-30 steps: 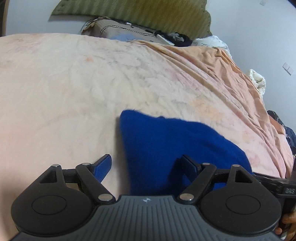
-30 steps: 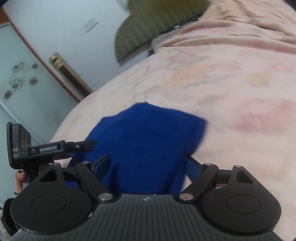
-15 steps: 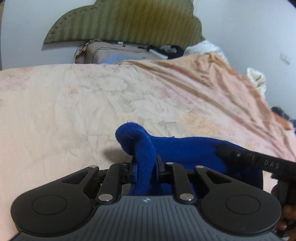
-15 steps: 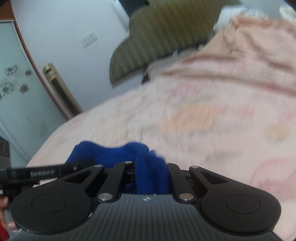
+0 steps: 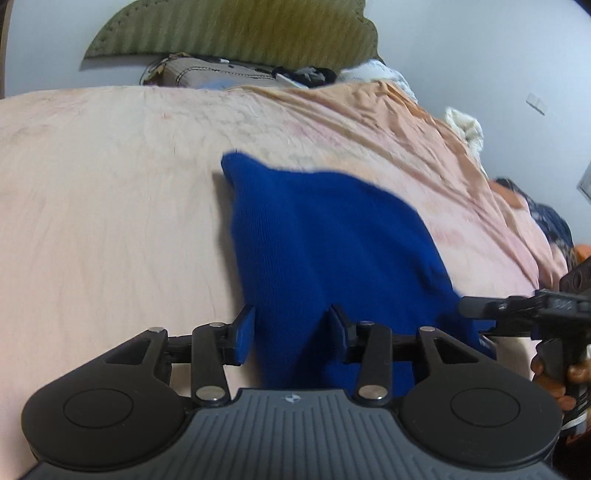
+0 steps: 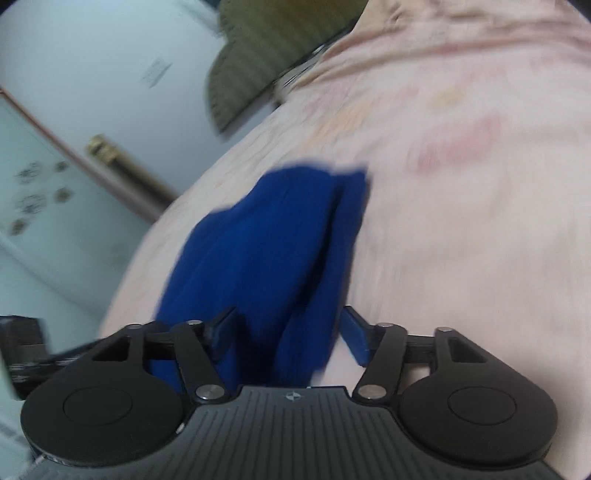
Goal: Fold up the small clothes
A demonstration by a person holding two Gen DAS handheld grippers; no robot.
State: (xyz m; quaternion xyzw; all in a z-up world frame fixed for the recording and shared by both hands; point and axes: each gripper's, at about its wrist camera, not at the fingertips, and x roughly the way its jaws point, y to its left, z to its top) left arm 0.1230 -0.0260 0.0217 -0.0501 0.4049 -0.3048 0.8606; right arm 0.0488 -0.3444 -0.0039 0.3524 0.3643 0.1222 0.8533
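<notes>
- Pale wall behind the bed, plain apart from a small light plate at far right in the left wrist view.
- Green ribbed headboard with a scalloped edge stands against that wall; it also shows at top centre of the right wrist view.
- Clutter lies along the head of the bed: a tan cushion with dark stitching, dark items and white fabric beside it.
- Peach sheet covers the bed, creased, with faint pink and orange blotches; more deeply wrinkled toward the far right edge.
- Door with a brown frame and small flower marks stands at left in the right wrist view, with a brass-coloured bar next to it. This view is motion-blurred.
- Left gripper: jaws partly apart, just been opening. The near left edge of the blue cloth runs between the pads, with a gap visible at the left pad; not pinched.
- Blue cloth lies on the sheet near the bed's front edge, spreading away from both grippers, one corner pointing toward the headboard. A lengthwise crease shows in the right wrist view.
- Right gripper: jaws spread wide, just been opening. Cloth bunches between them, clear of the right pad; contact with the left pad cannot be told.
- A hand grips the right tool's handle at the far right of the left wrist view.
- Dark and orange fabric sits beyond the bed's right edge.
</notes>
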